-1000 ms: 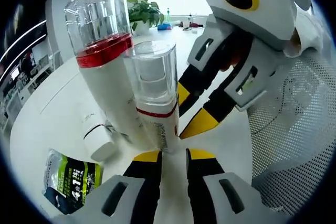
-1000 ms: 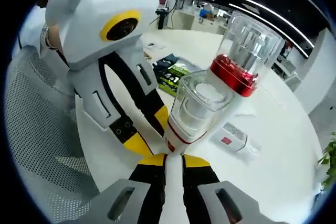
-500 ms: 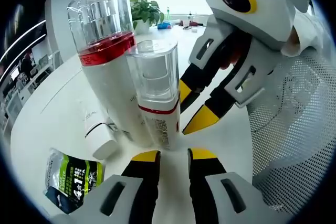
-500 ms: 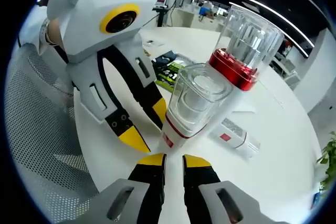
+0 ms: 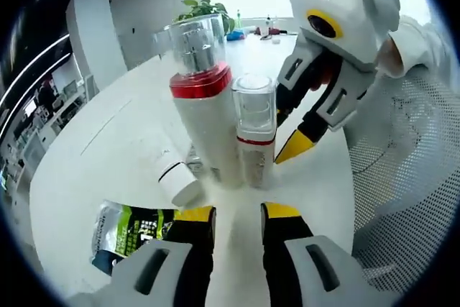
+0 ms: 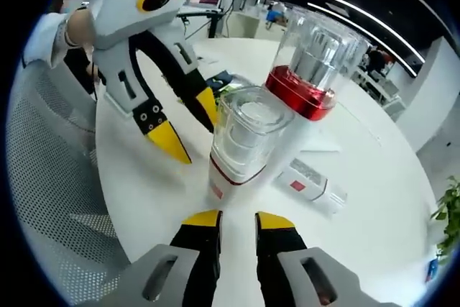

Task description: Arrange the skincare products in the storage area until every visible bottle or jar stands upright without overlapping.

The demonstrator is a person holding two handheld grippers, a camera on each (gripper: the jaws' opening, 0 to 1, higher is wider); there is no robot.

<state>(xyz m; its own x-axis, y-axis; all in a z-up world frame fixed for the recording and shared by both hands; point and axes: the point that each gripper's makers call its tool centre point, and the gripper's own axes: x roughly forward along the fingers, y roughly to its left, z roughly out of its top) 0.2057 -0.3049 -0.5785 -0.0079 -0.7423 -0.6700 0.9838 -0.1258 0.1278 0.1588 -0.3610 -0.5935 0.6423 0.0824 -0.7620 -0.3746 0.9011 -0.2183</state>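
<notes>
**Our two handheld grippers, white, black and yellow**

We carry a left gripper [image 5: 238,211] whose jaws are black bars capped with yellow pads, rising from grey-white housings with slotted openings. Our right gripper [image 6: 238,218] is built the same. Seen from across, each has a glossy white shell, a yellow ring around a dark round port, a small green light on top, and black arms ending in pointed yellow tips. A white sleeve [image 5: 420,37] covers the wrist behind.
</notes>
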